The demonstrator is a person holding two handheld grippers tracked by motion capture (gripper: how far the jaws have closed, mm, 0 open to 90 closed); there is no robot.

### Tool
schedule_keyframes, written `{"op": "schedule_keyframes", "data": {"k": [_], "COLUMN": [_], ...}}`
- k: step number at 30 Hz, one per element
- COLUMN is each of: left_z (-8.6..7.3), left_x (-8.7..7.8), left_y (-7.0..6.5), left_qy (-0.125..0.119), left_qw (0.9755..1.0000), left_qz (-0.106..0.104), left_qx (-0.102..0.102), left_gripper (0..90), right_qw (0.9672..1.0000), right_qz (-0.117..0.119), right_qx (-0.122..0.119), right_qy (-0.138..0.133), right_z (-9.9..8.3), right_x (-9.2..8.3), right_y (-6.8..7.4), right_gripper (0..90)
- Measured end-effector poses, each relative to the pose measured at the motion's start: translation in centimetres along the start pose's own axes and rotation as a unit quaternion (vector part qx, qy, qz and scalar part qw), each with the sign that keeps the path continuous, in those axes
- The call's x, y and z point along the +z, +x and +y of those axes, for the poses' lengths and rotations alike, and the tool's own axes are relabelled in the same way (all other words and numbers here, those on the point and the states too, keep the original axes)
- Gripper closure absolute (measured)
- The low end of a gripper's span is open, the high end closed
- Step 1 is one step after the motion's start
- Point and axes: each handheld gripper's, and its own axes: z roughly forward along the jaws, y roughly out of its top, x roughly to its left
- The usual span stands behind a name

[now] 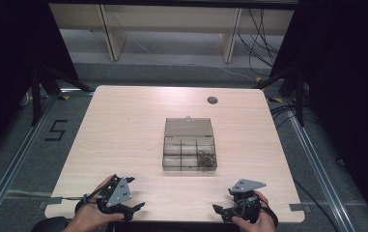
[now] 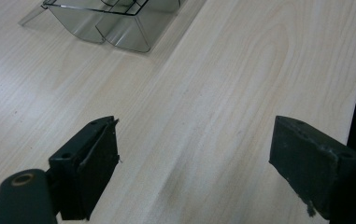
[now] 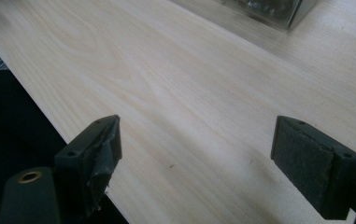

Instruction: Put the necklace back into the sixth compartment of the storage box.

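Both grippers, left (image 1: 123, 209) and right (image 1: 230, 209), rest with jaws spread wide and empty, well short of the open clear box (image 1: 190, 151), seemingly awaiting a start.

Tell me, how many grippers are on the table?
2. The left gripper is at the table's near left corner, and the right gripper is at its near right corner. Both are open, each held in a hand.
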Motion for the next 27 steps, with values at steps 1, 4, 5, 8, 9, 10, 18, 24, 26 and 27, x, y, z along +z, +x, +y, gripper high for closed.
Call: {"op": "schedule_keyframes", "data": {"k": [1,4,5,8,9,10,18,24,26,27], "left_z": [0.0,0.0,0.0,0.01,-0.01,-0.01,0.0,0.01,0.01,0.01], "left_x": [0.0,0.0,0.0,-0.01,0.0,0.0,0.02,0.01,0.01,0.01], "left_y": [0.0,0.0,-0.01,-0.03,-0.04,-0.05,-0.05,-0.04,-0.04,-0.05], "left_qy": [0.0,0.0,0.0,0.001,0.0,0.0,0.001,0.001,0.001,0.001], "left_qw": [1.0,1.0,1.0,1.0,1.0,1.0,1.0,1.0,1.0,1.0], "left_qz": [0.0,0.0,0.0,-0.004,-0.004,-0.004,-0.005,-0.005,-0.005,-0.005], "left_qx": [0.0,0.001,0.001,-0.001,0.0,-0.001,0.0,0.001,0.002,0.001], "left_gripper": [15.0,15.0,14.9,14.9,15.0,15.0,14.9,15.0,15.0,14.9], "right_qw": [1.0,1.0,0.9999,0.9998,0.9998,0.9998,0.9998,0.9998,0.9998,0.9998], "right_qz": [0.0,0.004,-0.001,-0.018,-0.016,-0.017,-0.018,-0.017,-0.017,-0.017], "right_qx": [0.0,-0.005,-0.01,0.003,0.0,-0.002,-0.007,-0.003,-0.003,-0.003], "right_qy": [0.0,-0.006,-0.001,-0.01,-0.014,-0.011,-0.005,0.0,0.001,0.001], "right_z": [0.0,-0.14,-0.18,-0.34,-0.38,-0.47,-0.62,-0.69,-0.7,-0.71], "right_x": [0.0,0.13,0.17,0.15,0.25,0.3,0.34,0.44,0.44,0.45], "right_y": [0.0,0.13,0.11,0.58,0.57,0.59,0.74,0.94,0.94,0.94], "right_gripper": [17.3,17.2,17.2,17.0,16.9,16.8,16.7,16.7,16.8,16.7]}}
